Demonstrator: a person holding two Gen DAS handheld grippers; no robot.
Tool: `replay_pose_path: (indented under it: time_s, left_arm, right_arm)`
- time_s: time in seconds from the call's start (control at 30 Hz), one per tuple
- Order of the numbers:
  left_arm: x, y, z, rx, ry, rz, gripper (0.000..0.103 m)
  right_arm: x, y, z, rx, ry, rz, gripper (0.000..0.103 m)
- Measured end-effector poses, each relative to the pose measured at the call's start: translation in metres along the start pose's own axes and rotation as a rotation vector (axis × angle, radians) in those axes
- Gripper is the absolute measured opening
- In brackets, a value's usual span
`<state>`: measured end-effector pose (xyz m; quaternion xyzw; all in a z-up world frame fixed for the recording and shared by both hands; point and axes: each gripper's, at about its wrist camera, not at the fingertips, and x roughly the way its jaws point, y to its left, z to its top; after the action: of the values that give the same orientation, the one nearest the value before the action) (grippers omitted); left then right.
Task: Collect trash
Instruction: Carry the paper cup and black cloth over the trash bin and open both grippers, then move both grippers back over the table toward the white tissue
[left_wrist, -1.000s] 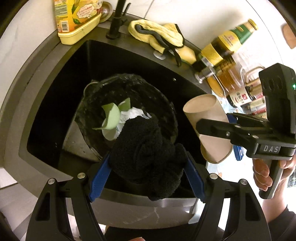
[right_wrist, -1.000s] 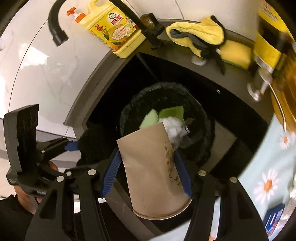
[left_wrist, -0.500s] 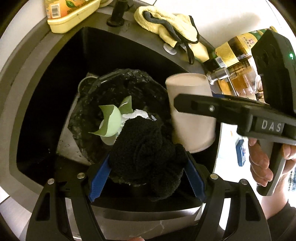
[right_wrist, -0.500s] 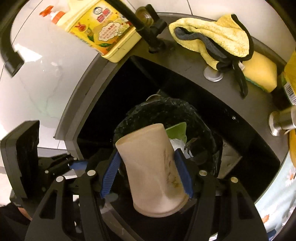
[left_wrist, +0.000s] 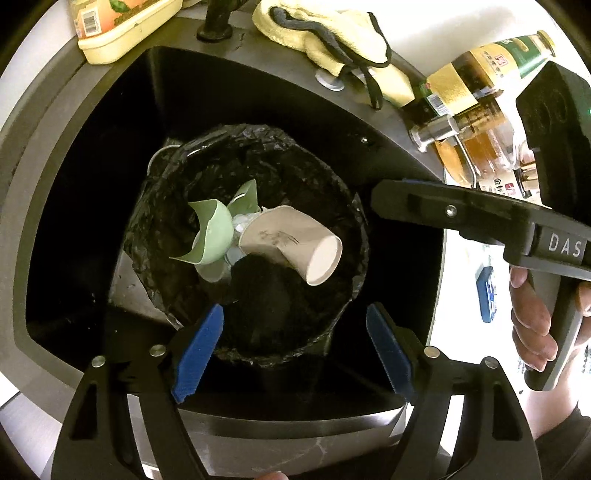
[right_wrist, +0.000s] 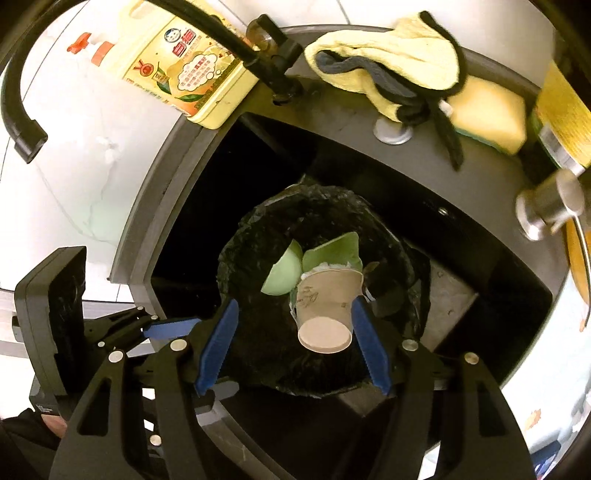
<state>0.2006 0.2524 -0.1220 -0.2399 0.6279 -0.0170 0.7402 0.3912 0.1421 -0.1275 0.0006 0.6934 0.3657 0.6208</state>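
Note:
A bin lined with a black bag stands in the dark sink. In it lies a brown paper cup, base towards me, beside torn green cup pieces and a black cloth. My left gripper hangs open above the bin's near rim with nothing between its blue pads. My right gripper is over the bin with its jaws opening; the cup sits below them, free of the pads. In the left wrist view the right gripper's finger reaches in from the right.
On the sink ledge stand a yellow detergent bottle, a black tap, a yellow cloth, a sponge and glass bottles. A hand holds the right gripper's handle.
The black cloth has left my left gripper and the paper cup my right; both now lie in the bin. Both grippers moved in over the bin and their jaws spread.

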Motion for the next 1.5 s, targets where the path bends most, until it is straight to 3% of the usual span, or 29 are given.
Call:
replay_pose_path:
  time_s: [0.33, 0.93, 1.5]
  left_arm:
    - [-0.008, -0.010, -0.005, 0.009, -0.022, 0.018, 0.078]
    - [-0.025, -0.055, -0.029, 0.051, -0.084, 0.055, 0.078]
    - [-0.012, -0.156, -0.060, 0.084, -0.117, 0.066, 0.078]
  right_arm:
    - [-0.028, -0.014, -0.021, 0.034, -0.050, -0.006, 0.066]
    - [-0.105, -0.058, -0.102, 0.082, -0.164, -0.104, 0.069]
    - [-0.192, -0.162, -0.182, 0.141, -0.202, -0.220, 0.072]
